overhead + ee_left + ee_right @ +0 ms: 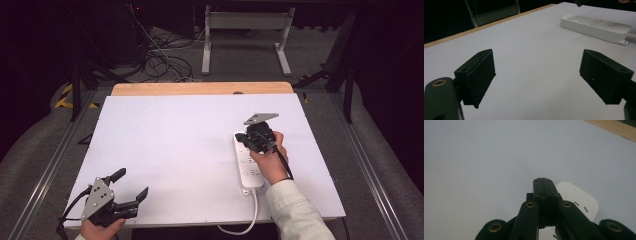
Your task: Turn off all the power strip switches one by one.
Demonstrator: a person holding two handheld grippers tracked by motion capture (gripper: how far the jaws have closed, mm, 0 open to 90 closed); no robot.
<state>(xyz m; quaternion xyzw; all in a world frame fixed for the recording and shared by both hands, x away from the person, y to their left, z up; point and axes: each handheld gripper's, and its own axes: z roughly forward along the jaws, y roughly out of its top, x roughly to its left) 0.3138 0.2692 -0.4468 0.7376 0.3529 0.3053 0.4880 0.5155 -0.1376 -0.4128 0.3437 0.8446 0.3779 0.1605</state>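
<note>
A white power strip lies on the white table top at the right, its cord running off the near edge. My right gripper hovers over the strip's far end, jaws pressed together with nothing between them; in the right gripper view the shut jaws sit above the strip's rounded end. My left gripper rests at the near left corner, jaws spread wide and empty. In the left gripper view the left gripper frames bare table, with the power strip farther off.
A wooden strip edges the table's far side. Beyond it are a white metal frame and tangled cables on the floor. Metal rails run along both sides.
</note>
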